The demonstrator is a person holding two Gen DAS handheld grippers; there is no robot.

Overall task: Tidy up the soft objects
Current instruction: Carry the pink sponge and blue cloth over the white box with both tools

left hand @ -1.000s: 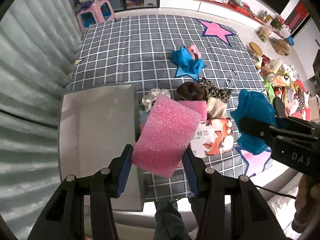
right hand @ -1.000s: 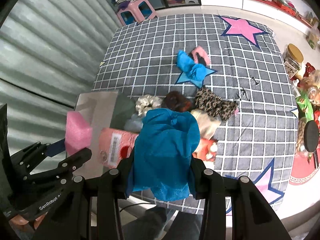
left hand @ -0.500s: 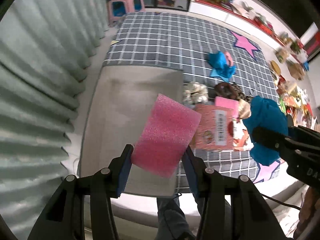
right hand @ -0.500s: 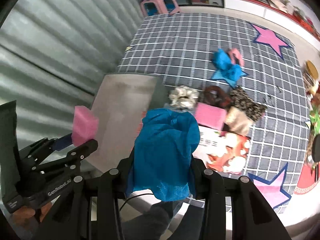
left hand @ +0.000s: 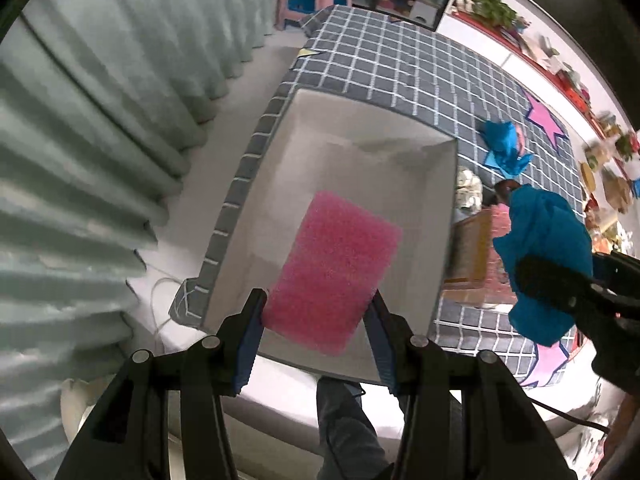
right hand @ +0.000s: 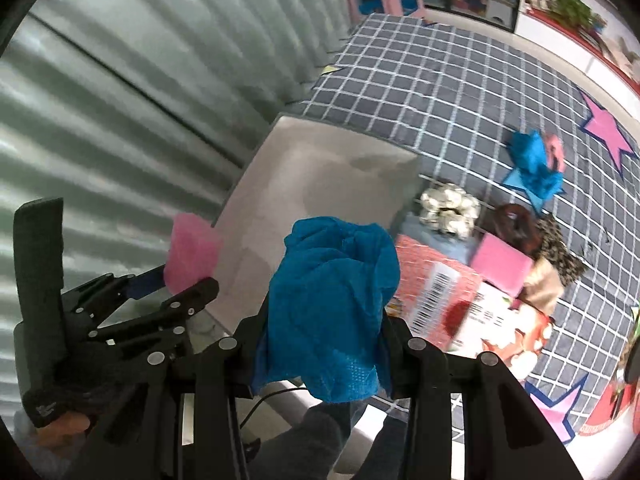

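L wrist view looks straight down: left gripper [left hand: 318,320] clamped on a pink foam block [left hand: 334,270], held over the white box [left hand: 446,216], whose floor shows bare w/ nothing in it. Only this view shows the whole box interior. R wrist view shows the right gripper [right hand: 322,344] closed on a crumpled blue cloth [right hand: 330,304], above the box's near corner, plus the pile just beside the box that the L view mostly hides: cream scrunchie [right hand: 450,204], brown scrunchie [right hand: 514,222], leopard cloth [right hand: 558,250], pink pad [right hand: 502,266], red printed packs [right hand: 440,292]. 2nd blue cloth [right hand: 534,160] lies well apart on the checked cover [right hand: 440,80].
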